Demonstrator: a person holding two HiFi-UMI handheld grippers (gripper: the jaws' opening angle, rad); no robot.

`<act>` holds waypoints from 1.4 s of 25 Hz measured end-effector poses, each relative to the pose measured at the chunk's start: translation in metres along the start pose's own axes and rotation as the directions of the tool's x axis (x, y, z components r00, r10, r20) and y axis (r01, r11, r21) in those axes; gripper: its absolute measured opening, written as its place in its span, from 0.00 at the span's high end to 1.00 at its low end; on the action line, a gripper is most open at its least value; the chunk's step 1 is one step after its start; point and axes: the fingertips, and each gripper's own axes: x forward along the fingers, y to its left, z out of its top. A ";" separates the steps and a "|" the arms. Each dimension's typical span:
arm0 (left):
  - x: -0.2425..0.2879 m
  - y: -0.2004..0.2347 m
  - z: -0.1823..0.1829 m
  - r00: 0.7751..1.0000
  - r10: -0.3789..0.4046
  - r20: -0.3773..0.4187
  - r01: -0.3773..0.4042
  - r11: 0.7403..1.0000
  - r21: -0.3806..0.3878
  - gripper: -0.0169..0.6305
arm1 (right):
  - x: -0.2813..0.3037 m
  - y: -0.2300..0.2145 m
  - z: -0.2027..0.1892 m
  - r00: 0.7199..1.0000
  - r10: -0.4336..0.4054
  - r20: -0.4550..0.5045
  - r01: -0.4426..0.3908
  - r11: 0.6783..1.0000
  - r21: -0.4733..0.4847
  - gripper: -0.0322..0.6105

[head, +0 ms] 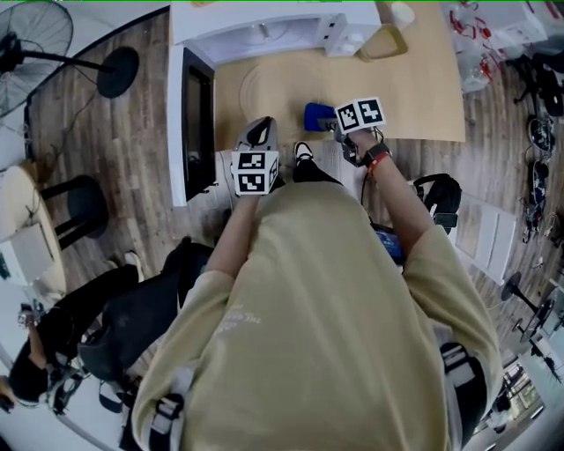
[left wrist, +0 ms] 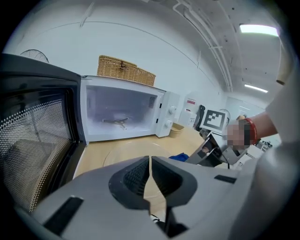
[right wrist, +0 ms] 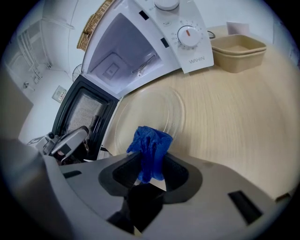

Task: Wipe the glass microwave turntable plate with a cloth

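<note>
Plate flat on the table, just ahead of both tongs; cloth at its near-right rim.

The plate is clear glass and round, so it has no long axis. It lies in front of the open microwave, with the near table edge on its other side and the door swung out at the left edge. The right tongs are clamped on the bunched blue cloth, which sticks out forward past the tips. I can't tell whether it touches the glass. The plate lies ahead and slightly left of them, toward the microwave. The left tongs are closed with nothing between them and sit at the near table edge, pointing at the plate's near rim. Both are about equally close. The right has the cloth, so the wipe likely goes forward-left from there, and the left could steady the rim.
</note>
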 end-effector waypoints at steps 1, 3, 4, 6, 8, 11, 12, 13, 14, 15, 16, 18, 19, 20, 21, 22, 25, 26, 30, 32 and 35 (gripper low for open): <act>0.001 0.001 0.001 1.000 -0.001 0.002 0.001 1.000 0.003 0.92 | -0.001 -0.002 0.001 1.000 -0.001 -0.007 0.000 1.000 -0.002 0.72; 0.003 0.000 0.002 1.000 -0.003 0.004 0.003 1.000 0.008 0.92 | -0.004 -0.006 0.003 1.000 -0.008 -0.024 0.008 1.000 -0.017 0.72; 0.004 -0.001 0.002 1.000 -0.004 0.005 0.004 1.000 0.010 0.92 | -0.006 -0.008 0.003 0.999 -0.013 -0.032 0.012 1.000 -0.025 0.72; 0.005 -0.002 0.003 1.000 -0.006 0.003 0.006 1.000 0.011 0.92 | -0.009 -0.011 0.003 0.999 -0.018 -0.041 0.017 0.999 -0.034 0.72; 0.006 -0.002 0.003 1.000 -0.008 0.001 0.008 1.000 0.011 0.92 | -0.010 -0.012 0.002 0.999 -0.017 -0.040 0.016 1.000 -0.026 0.72; 0.006 -0.002 0.004 1.000 -0.008 0.006 0.008 1.000 0.009 0.92 | -0.008 -0.012 0.001 0.999 -0.018 -0.029 0.017 1.000 -0.008 0.72; 0.006 -0.001 0.005 1.000 -0.007 0.008 0.007 1.000 0.008 0.92 | -0.008 -0.011 0.001 0.999 -0.020 -0.026 0.019 1.000 -0.008 0.72; 0.005 0.000 0.005 1.000 -0.005 0.008 0.005 1.000 0.007 0.92 | -0.007 -0.010 0.002 0.999 -0.021 -0.025 0.021 1.000 -0.008 0.72; 0.006 0.001 0.005 1.000 -0.002 0.009 0.002 1.000 0.004 0.92 | -0.007 -0.010 0.003 0.999 -0.022 -0.023 0.022 1.000 -0.008 0.72; 0.006 0.003 0.005 1.000 0.001 0.011 -0.001 1.000 0.001 0.92 | -0.007 -0.008 0.004 1.000 -0.019 -0.021 0.019 1.000 -0.007 0.72; 0.006 0.004 0.005 1.000 0.005 0.013 -0.005 1.000 -0.003 0.92 | -0.007 -0.004 0.004 1.000 -0.010 -0.018 0.010 1.000 -0.003 0.72; 0.005 0.009 0.006 1.000 0.015 0.018 -0.014 1.000 -0.013 0.92 | -0.006 0.010 0.007 1.000 0.028 -0.008 -0.028 1.000 -0.001 0.73; 0.004 0.011 0.007 1.000 0.021 0.019 -0.021 1.000 -0.019 0.92 | -0.004 0.019 0.007 0.999 0.054 -0.005 -0.054 0.999 -0.004 0.73; 0.003 0.014 0.008 0.999 0.028 0.022 -0.028 0.999 -0.026 0.92 | -0.002 0.030 0.008 0.997 0.081 -0.004 -0.081 0.997 -0.009 0.73; 0.001 0.017 0.009 0.999 0.037 0.024 -0.036 0.999 -0.032 0.92 | 0.001 0.039 0.009 0.994 0.105 -0.006 -0.105 0.994 -0.015 0.73; 0.000 0.020 0.009 0.999 0.046 0.027 -0.044 0.998 -0.038 0.92 | 0.004 0.048 0.009 0.992 0.125 -0.011 -0.125 0.992 -0.023 0.73; -0.006 0.027 0.008 0.997 0.071 0.030 -0.070 0.996 -0.051 0.92 | 0.016 0.068 0.010 0.987 0.156 -0.037 -0.158 0.986 -0.049 0.73; -0.008 0.029 0.007 0.996 0.079 0.029 -0.077 0.996 -0.053 0.92 | 0.021 0.073 0.010 0.986 0.161 -0.046 -0.164 0.985 -0.055 0.73; -0.016 0.038 0.003 0.994 0.106 0.028 -0.104 0.993 -0.064 0.92 | 0.040 0.096 0.005 0.977 0.191 -0.097 -0.199 0.976 -0.086 0.73; -0.021 0.044 0.002 0.992 0.123 0.028 -0.121 0.990 -0.072 0.92 | 0.049 0.107 0.002 0.971 0.201 -0.127 -0.215 0.971 -0.108 0.73; -0.025 0.051 -0.001 0.990 0.141 0.025 -0.138 0.987 -0.081 0.92 | 0.062 0.118 -0.003 0.965 0.203 -0.169 -0.226 0.964 -0.136 0.73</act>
